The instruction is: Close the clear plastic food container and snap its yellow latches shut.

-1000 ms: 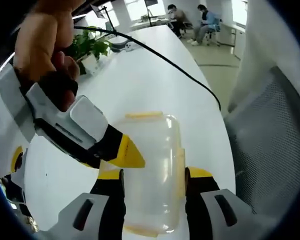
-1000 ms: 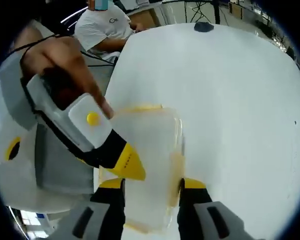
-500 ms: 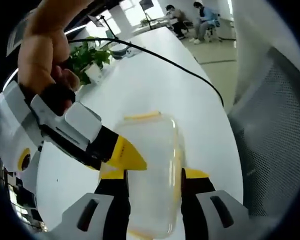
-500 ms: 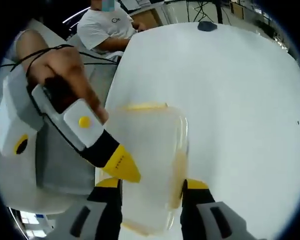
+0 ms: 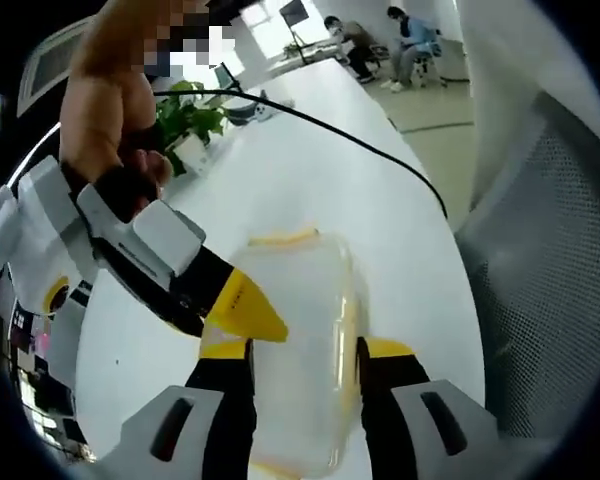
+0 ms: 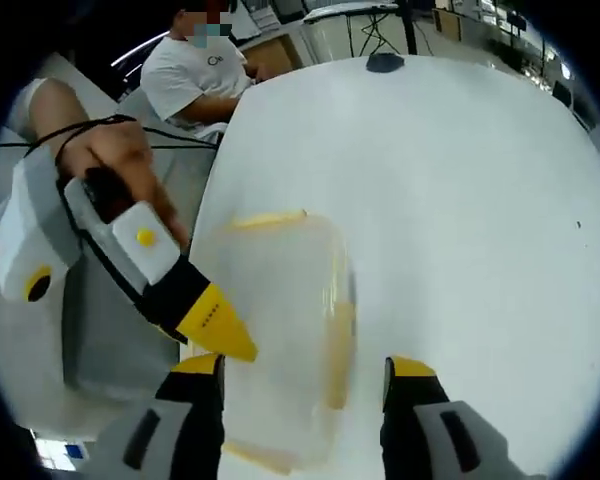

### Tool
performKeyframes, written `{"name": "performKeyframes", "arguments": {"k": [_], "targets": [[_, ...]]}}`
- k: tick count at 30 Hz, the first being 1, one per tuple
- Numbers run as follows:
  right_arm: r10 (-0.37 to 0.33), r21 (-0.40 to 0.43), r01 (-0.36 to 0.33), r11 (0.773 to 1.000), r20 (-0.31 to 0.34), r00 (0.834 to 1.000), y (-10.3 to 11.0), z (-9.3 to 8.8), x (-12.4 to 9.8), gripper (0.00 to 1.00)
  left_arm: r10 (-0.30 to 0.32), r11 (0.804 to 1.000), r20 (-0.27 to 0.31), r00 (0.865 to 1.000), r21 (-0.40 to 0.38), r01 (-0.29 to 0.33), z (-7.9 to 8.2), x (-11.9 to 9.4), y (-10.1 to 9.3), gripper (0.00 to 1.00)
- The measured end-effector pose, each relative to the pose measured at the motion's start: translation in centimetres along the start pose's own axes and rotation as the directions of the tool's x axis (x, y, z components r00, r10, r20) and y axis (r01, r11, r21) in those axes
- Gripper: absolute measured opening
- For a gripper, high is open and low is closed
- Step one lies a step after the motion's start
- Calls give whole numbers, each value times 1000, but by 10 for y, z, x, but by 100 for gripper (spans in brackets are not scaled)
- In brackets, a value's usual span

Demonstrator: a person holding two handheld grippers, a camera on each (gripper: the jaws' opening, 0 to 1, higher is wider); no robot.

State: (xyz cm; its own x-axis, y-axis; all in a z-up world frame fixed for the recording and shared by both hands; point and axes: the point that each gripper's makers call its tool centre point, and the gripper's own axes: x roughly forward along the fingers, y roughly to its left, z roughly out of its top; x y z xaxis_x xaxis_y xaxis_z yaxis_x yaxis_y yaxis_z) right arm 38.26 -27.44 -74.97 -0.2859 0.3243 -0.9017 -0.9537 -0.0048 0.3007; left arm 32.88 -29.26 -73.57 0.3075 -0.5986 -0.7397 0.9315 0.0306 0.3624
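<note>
Clear container [image 5: 298,340] on white worktop [image 6: 460,200], near its edge | left tool [image 5: 302,362] clamps its sides; right tool [image 6: 302,372] spread apart | light, slippery, flexes (press yellow latches [image 6: 268,218], not walls)

Both views look down closely, from opposite sides, at one container [image 5: 298,340] [image 6: 280,330].

Open office: long white table [image 5: 310,180], mesh chair [image 5: 550,290], seated people [image 5: 380,40].
</note>
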Motion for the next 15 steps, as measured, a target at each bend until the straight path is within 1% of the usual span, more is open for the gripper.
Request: {"name": "performKeyframes", "arguments": {"k": [1, 3, 4, 6, 8, 10, 11, 12, 13, 14, 15], "targets": [[-3, -2, 3, 1000, 4, 1000, 0, 0, -1, 64, 1, 1000, 1, 1000, 0, -1, 0, 0, 0, 38], [-12, 1, 12, 1000, 8, 1000, 2, -2, -3, 62, -20, 1000, 40, 999, -9, 20, 7, -1, -3, 36], [-15, -7, 15, 1000, 21, 1000, 3, -2, -5, 61, -14, 1000, 31, 999, -24, 14, 6, -2, -1, 35], [-24, -8, 24, 1000, 25, 999, 2, -4, -6, 60, -23, 999, 43, 999, -26, 24, 8, -3, -1, 36], [-53, -21, 54, 998, 18, 998, -2, -7, -10, 60, -26, 999, 51, 998, -32, 28, 11, -4, 0, 39], [-81, -43, 82, 996, 32, 996, -3, -7, -17, 58, -54, 998, 61, 997, -29, 56, 13, -7, -2, 41], [-82, -34, 84, 996, 59, 995, 0, -4, -21, 58, -76, 996, 63, 995, -31, 78, 13, -8, -4, 42], [-81, -28, 83, 996, 69, 994, 2, -4, -23, 59, -109, 993, 73, 991, -41, 112, 13, -10, -8, 42], [-93, -29, 95, 995, 79, 993, 4, -4, -25, 59, -176, 983, 93, 980, -44, 181, 16, -13, -17, 42], [-103, -42, 107, 993, 82, 991, 5, -5, -27, 59, -163, 985, 81, 983, -37, 167, 13, -14, -14, 43], [-107, -62, 112, 992, 85, 991, 10, -7, -29, 59, -142, 989, 69, 987, -24, 144, 10, -17, -6, 43]]}}
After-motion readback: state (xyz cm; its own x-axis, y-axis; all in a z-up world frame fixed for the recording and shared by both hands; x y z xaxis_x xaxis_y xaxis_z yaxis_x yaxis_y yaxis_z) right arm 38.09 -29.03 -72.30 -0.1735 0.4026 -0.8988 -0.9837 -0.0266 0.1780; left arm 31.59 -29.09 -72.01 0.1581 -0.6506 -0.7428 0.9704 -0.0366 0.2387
